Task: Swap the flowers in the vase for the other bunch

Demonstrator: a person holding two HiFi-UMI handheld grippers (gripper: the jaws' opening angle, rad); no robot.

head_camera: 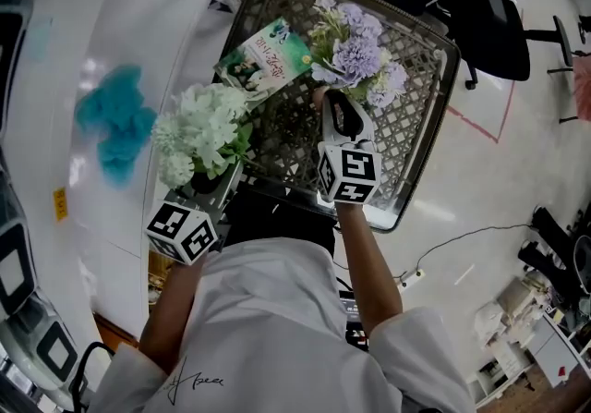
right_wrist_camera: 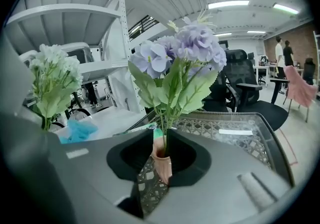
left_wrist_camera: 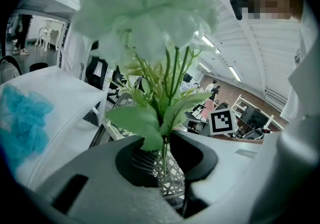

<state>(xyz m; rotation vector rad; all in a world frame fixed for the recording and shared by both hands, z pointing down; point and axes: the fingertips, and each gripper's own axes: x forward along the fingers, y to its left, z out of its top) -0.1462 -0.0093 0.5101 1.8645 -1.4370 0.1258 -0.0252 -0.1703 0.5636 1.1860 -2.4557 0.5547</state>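
Note:
A bunch of white and pale green flowers (head_camera: 199, 129) is held up over the left edge of the wicker table (head_camera: 420, 139). My left gripper (head_camera: 208, 180) is shut on its stems (left_wrist_camera: 164, 154), and leaves and blooms (left_wrist_camera: 150, 12) fill the left gripper view. A purple bunch (head_camera: 355, 55) stands over the table's middle. My right gripper (head_camera: 338, 104) is shut on its stems (right_wrist_camera: 163, 135) just above the mouth of a small pink vase (right_wrist_camera: 162, 164). In the head view the vase is hidden under the gripper.
A printed card (head_camera: 268, 58) lies on the wicker table near the white bunch. On the left stands a white counter (head_camera: 55, 88) with a blue tuft (head_camera: 115, 120) on it. Black office chairs (head_camera: 489, 14) are behind the table, with metal shelving (right_wrist_camera: 75, 27) at the left.

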